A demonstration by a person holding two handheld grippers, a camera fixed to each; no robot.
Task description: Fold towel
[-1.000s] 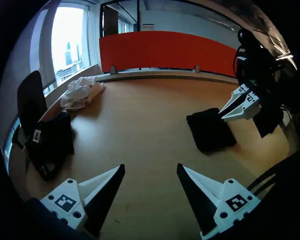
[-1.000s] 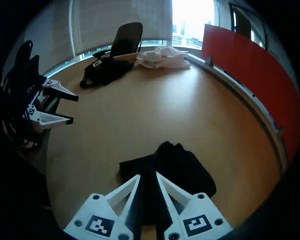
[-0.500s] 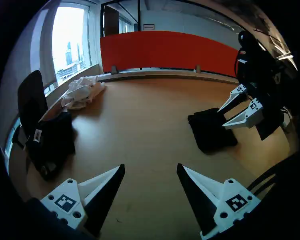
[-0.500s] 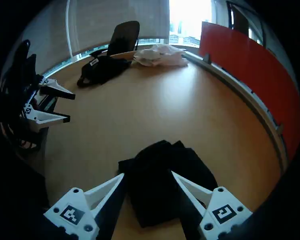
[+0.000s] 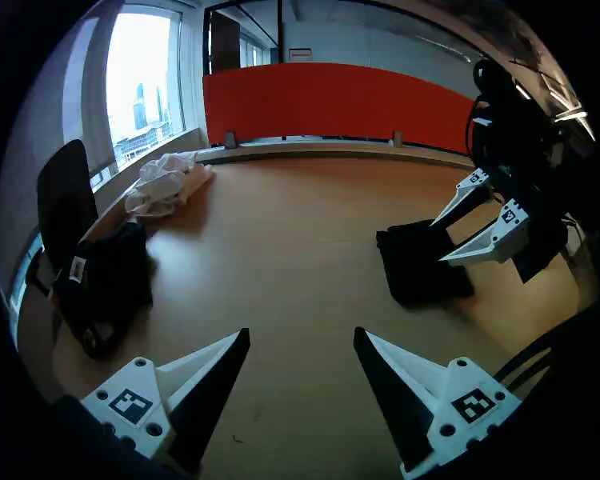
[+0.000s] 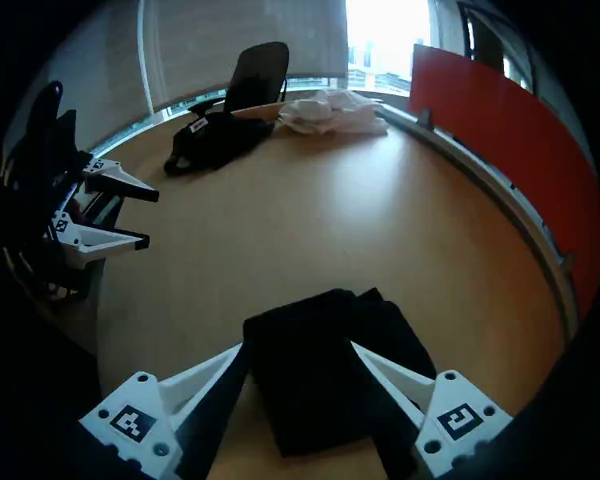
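A black towel [image 6: 324,376] lies folded in a flat, compact stack on the wooden table [image 6: 300,208]. My right gripper [image 6: 298,346] stands open over its near part, one finger on each side, neither pressing it. In the left gripper view the same towel [image 5: 412,264] sits at the right, with the right gripper [image 5: 438,242] open at its far edge. My left gripper [image 5: 300,332] is open above bare table, well away from the towel, with nothing between its fingers. It also shows at the left of the right gripper view as the left gripper [image 6: 153,218].
A crumpled white cloth pile [image 5: 164,180] lies at the table's far left edge, and a black bag [image 5: 100,284] nearer. A dark office chair [image 5: 60,200] stands behind them. A red partition [image 5: 340,100] runs along the table's far side.
My right gripper went from nearly shut on a raised fold of the towel to wide open, and the towel settled flat. The left gripper stayed put.
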